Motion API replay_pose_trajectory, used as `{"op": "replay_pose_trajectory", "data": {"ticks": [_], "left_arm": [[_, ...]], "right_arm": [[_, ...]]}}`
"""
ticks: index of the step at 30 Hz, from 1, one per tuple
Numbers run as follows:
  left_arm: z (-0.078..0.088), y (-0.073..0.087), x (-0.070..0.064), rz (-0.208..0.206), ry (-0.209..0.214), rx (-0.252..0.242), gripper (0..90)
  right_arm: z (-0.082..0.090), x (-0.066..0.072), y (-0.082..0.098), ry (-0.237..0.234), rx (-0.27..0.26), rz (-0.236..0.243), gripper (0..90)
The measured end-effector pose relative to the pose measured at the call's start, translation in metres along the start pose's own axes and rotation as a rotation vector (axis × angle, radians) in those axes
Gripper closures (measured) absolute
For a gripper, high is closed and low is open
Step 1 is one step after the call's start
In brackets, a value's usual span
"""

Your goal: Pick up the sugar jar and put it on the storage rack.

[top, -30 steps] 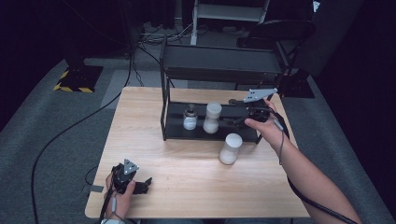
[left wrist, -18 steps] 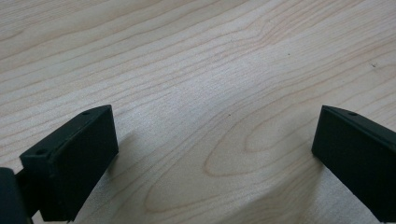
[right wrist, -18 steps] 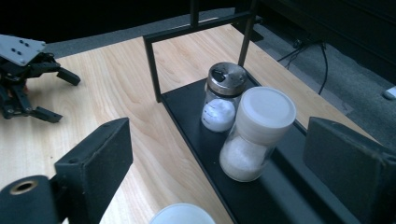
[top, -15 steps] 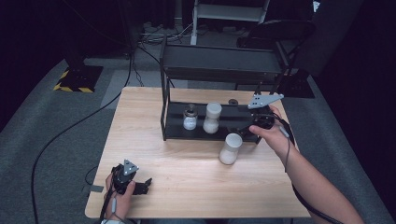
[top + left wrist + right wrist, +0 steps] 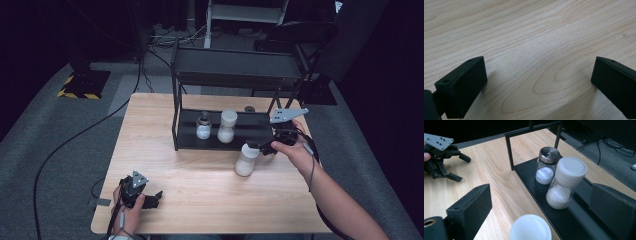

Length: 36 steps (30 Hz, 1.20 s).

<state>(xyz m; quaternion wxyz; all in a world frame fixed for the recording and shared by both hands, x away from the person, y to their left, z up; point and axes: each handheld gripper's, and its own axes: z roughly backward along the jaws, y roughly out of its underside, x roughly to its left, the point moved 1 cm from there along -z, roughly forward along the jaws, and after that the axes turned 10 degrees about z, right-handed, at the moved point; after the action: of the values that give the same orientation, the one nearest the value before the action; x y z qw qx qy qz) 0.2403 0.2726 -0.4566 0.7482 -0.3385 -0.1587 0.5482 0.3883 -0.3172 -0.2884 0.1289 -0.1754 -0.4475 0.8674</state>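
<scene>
A white-lidded jar of white grains (image 5: pixel 246 159) stands on the wooden table (image 5: pixel 150 130) just in front of the black rack (image 5: pixel 235 67). My right gripper (image 5: pixel 260 146) hovers at its lid, pointing left. In the right gripper view the jaws stand wide apart and have just been opening; the jar's lid (image 5: pixel 530 228) lies low between them, and the pads are off it. On the rack's lower shelf (image 5: pixel 574 220) stand a metal-capped shaker (image 5: pixel 546 166) and a second white-lidded jar (image 5: pixel 566 182). My left gripper (image 5: pixel 152 199) rests open near the table's front left corner over bare wood (image 5: pixel 539 72).
The rack's upper shelf (image 5: pixel 240 75) overhangs the two jars. A small dark round object (image 5: pixel 249 109) lies behind the rack. Cables run over the grey floor (image 5: pixel 60 150) to the left. Bare wood stretches between the two grippers.
My right hand has drawn back to the right and toward the table's front, away from the rack. The jar on the table and my left gripper have stayed put.
</scene>
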Motion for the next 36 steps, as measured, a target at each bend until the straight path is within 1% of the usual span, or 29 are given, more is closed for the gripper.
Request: {"op": "replay_pose_trajectory", "data": {"ticks": [16,28,36], "left_arm": [[0.000,0.000,0.000,0.000,0.000,0.000,0.3],[0.000,0.000,0.000,0.000,0.001,0.000,0.3],[0.000,0.000,0.000,0.000,0.001,0.000,0.3]], "right_arm": [[-0.015,0.006,0.017,-0.028,0.026,-0.008,4.6],[-0.026,0.009,0.027,-0.035,0.049,-0.007,4.7],[-0.029,0.009,0.034,-0.036,0.059,-0.013,4.7]]}}
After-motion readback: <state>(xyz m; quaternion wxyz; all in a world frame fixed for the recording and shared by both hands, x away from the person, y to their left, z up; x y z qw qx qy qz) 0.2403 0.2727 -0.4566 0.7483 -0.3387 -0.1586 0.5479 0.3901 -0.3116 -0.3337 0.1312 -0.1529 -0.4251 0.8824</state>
